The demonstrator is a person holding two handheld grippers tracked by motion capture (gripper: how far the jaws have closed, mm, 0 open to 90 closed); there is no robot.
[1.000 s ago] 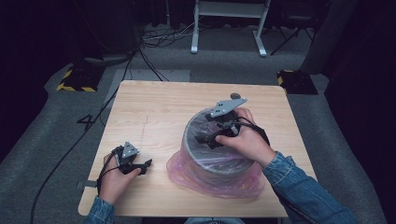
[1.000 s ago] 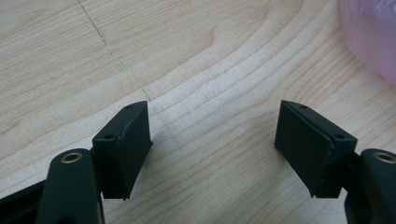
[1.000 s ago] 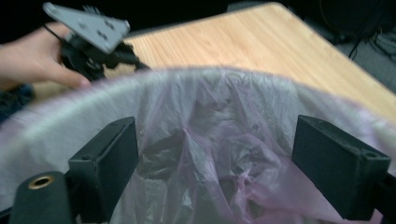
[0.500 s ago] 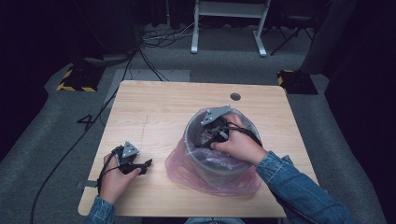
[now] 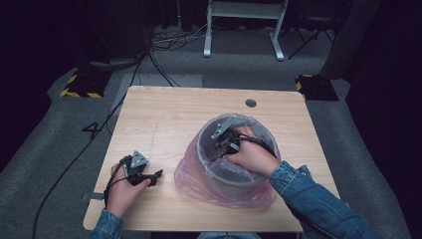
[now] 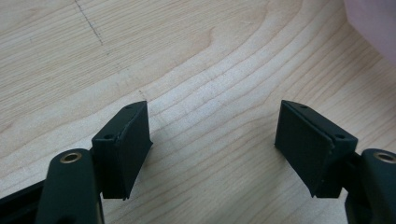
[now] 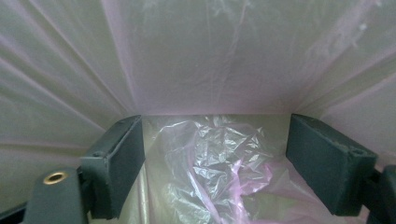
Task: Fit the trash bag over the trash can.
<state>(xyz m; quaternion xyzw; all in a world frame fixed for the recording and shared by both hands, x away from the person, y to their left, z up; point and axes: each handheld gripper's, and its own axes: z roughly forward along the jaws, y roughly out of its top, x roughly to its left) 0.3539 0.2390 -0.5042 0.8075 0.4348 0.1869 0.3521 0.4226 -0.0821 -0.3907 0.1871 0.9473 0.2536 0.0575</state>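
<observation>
Bin: a round grey bin (image 5: 234, 180) stands on the right half of the desk (image 5: 169, 119), toward the person's edge.
Liner: a thin pink plastic bag (image 5: 196, 181) lines the bin, drapes over its rim and pools on the desk around its base; in the right gripper view the film runs in taut pleats down the wall, with a crumpled heap of it (image 7: 219, 163) on the bottom.
Right tool: the right tool (image 5: 223, 142) is down inside the bin, hand and wrist past the rim, the denim sleeve (image 5: 308, 199) resting over the near edge.
Right tool jaws: spread wide, having just been closing a little; the crumpled film lies between and beyond them, and neither pad presses on it.
Left tool: the left tool (image 5: 144, 174) rests low over the front left part of the desk, well apart from the bin.
Left tool jaws: spread wide with bare wood between them; a corner of the pink bag (image 6: 373, 23) shows at the top right of the left gripper view.
Desk: light wood, with a small dark round hole (image 5: 251, 103) near the far edge.
Floor: grey carpet, with cables (image 5: 164, 40) trailing beyond the desk.
</observation>
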